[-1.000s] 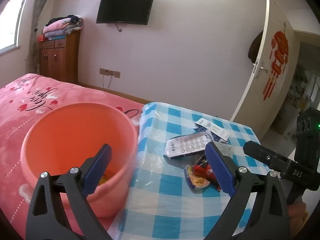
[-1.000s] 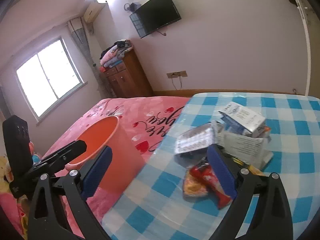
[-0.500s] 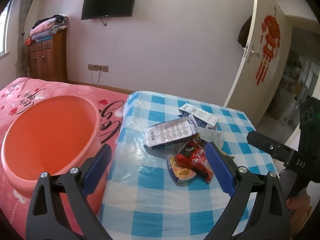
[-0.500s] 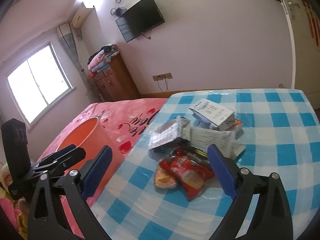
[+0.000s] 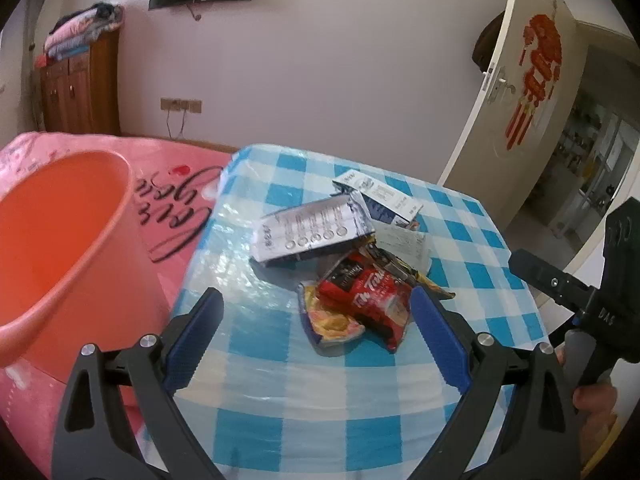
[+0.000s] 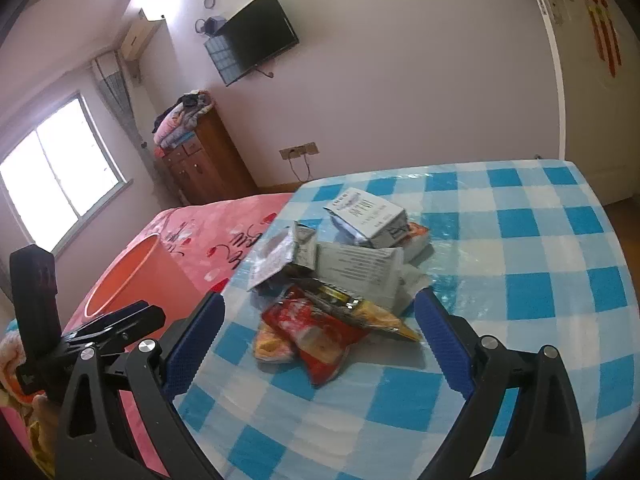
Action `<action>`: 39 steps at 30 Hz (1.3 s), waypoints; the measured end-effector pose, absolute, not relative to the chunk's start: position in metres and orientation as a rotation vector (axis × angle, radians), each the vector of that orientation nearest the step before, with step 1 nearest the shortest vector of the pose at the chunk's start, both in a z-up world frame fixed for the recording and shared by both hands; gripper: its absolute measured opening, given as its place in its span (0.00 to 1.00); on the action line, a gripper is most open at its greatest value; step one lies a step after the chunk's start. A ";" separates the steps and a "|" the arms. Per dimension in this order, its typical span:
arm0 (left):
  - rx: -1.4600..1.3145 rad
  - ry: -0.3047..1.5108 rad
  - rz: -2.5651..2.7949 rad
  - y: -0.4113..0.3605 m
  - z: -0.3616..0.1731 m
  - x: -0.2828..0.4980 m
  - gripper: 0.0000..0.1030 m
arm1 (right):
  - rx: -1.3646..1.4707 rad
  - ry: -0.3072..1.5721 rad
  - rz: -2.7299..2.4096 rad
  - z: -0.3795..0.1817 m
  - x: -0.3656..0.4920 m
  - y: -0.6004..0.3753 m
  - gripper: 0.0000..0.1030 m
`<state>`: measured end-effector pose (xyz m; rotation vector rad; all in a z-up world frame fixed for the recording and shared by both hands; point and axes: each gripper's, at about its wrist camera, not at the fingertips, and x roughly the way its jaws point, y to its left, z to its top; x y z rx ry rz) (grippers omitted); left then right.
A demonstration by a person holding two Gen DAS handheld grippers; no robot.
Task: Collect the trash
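A heap of trash lies on the blue-checked table (image 5: 280, 392) (image 6: 560, 272). Nearest is a red snack wrapper (image 5: 366, 300) (image 6: 316, 332) over a yellow one (image 5: 332, 322) (image 6: 270, 346). Behind them lie a silver blister-pack sheet (image 5: 310, 232) (image 6: 272, 262), a white medicine box (image 5: 380, 198) (image 6: 368, 216) and a folded leaflet (image 5: 402, 242) (image 6: 352, 268). An orange bucket (image 5: 56, 248) (image 6: 132, 280) stands left of the table on the pink bed. My left gripper (image 5: 316, 320) is open just short of the wrappers. My right gripper (image 6: 320, 326) is open too, fingers either side of the wrappers.
The pink bedspread (image 5: 172, 184) (image 6: 208, 232) lies beside the table's left edge. A wooden cabinet (image 5: 80, 88) (image 6: 204, 164) with folded clothes stands at the far wall under a wall television (image 6: 256, 46). A white door (image 5: 516, 92) stands open at the right.
Both grippers have swung from the bucket toward the trash heap and come closer to it. The bucket has slid to the left edge of the left wrist view. Both stay open.
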<state>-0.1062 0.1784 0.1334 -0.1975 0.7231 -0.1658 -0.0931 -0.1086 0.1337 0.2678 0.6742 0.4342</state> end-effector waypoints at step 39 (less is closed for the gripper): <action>-0.978 0.977 -0.076 0.200 0.050 0.049 0.92 | 0.118 0.929 0.632 0.041 -0.016 -0.087 0.92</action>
